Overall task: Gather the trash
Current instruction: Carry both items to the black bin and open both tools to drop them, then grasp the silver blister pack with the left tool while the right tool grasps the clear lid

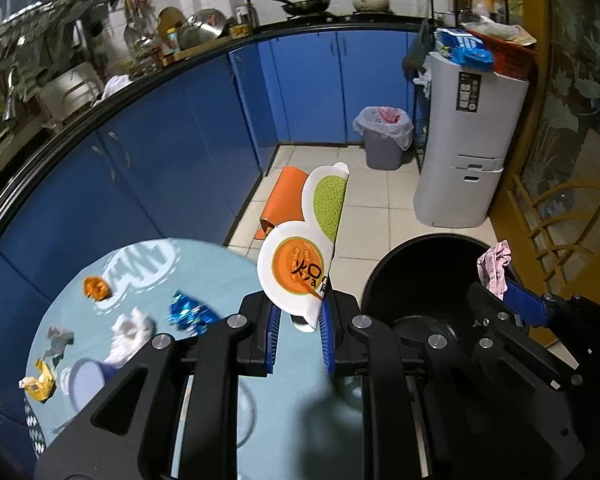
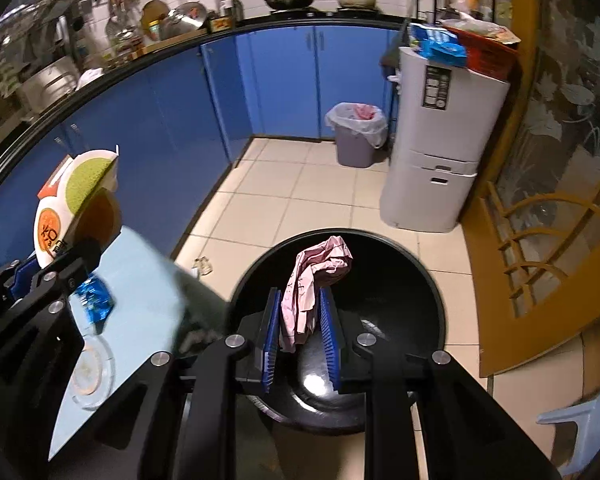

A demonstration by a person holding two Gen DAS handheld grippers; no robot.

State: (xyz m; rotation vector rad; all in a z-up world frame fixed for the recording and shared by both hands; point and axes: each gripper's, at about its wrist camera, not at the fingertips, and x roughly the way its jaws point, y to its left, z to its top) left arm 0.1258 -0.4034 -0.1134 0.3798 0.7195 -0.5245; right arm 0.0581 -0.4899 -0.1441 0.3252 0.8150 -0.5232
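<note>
Left hand-held gripper (image 1: 298, 320) clamped on the lower edge of a light, stiff melon-print carton (image 1: 304, 248) rising ahead of it; right hand-held gripper (image 2: 300, 328) pinching a soft, crumpled pink wrapper (image 2: 316, 280) mid-body above the black bin (image 2: 428, 280).

Table (image 1: 148, 276) left of bin (image 2: 412, 264); carton (image 1: 300, 264) seemingly over table's edge.

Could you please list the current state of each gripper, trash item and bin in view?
Left gripper: shut on melon carton.
Right gripper: shut on pink wrapper, above black bin.
Black bin: open.
Blue wrapper: lying on table.
Grey bin: lined, holding trash.
</note>
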